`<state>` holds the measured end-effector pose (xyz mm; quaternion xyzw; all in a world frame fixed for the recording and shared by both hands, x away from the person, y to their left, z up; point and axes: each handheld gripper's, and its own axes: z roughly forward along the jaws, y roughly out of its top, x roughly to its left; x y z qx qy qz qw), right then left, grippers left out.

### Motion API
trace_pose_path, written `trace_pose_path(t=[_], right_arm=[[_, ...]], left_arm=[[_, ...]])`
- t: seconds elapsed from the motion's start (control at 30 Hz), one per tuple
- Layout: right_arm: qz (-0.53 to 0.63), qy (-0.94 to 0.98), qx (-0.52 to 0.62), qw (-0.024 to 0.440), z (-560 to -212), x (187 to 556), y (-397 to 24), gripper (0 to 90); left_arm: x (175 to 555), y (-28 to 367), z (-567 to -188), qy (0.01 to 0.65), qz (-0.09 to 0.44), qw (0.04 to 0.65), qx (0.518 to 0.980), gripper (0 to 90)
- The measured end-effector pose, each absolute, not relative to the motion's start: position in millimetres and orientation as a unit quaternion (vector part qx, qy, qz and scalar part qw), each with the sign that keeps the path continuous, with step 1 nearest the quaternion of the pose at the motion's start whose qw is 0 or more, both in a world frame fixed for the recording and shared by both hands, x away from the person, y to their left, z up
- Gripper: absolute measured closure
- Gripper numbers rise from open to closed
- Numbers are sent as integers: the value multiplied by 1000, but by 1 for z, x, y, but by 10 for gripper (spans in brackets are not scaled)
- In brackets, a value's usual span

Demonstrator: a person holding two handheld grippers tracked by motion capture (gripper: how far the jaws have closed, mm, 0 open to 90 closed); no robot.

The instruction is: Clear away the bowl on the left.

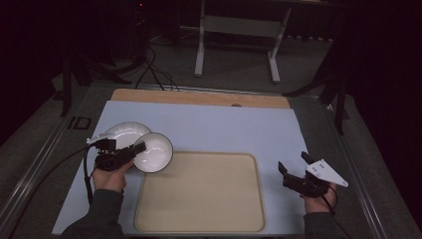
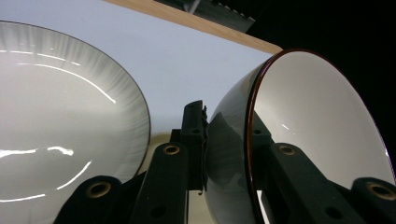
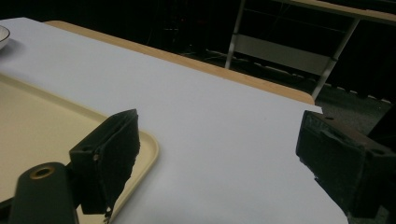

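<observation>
Bowl [image 1: 153, 152] clamped at rim by left gripper [image 1: 133, 151], one jaw inside, one outside wall; bowl tipped on edge, opening facing right toward tray [image 1: 199, 219]. Bowl hangs over tray's far-left corner, plate [image 1: 122, 133] just behind on white mat [image 1: 224, 129]. Right gripper [image 1: 293, 169] jaws wide apart, empty, beside tray's right edge, well apart from bowl. Left hand nearer; likely move rightward and down onto tray.

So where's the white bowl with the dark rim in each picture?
High view: bowl left of centre, tilted up in the left claw, at the tray's far left corner.
Left gripper view: bowl on the right, jaws pinching its rim.
Right gripper view: I can't spot it.
Shared landmark: the white plate beside it.
</observation>
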<state>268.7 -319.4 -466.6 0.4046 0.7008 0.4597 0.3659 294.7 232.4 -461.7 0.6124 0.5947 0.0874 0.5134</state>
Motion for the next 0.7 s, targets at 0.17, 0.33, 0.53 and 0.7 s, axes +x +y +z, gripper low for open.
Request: trace_pose_path(t=[0.17,0.33,0.53,0.7], right_arm=[[460,701,404,366,-467,269,-319,132],[460,701,404,366,-466,269,-320,132],[460,701,404,366,-466,269,-320,132],[460,701,404,366,-466,269,-320,132]], left_arm=[[295,228,-461,590,85,513,617,772],[294,222,-461,586,82,512,622,770],[295,215,-462,580,78,510,631,768],[295,209,-463,576,75,508,636,765]])
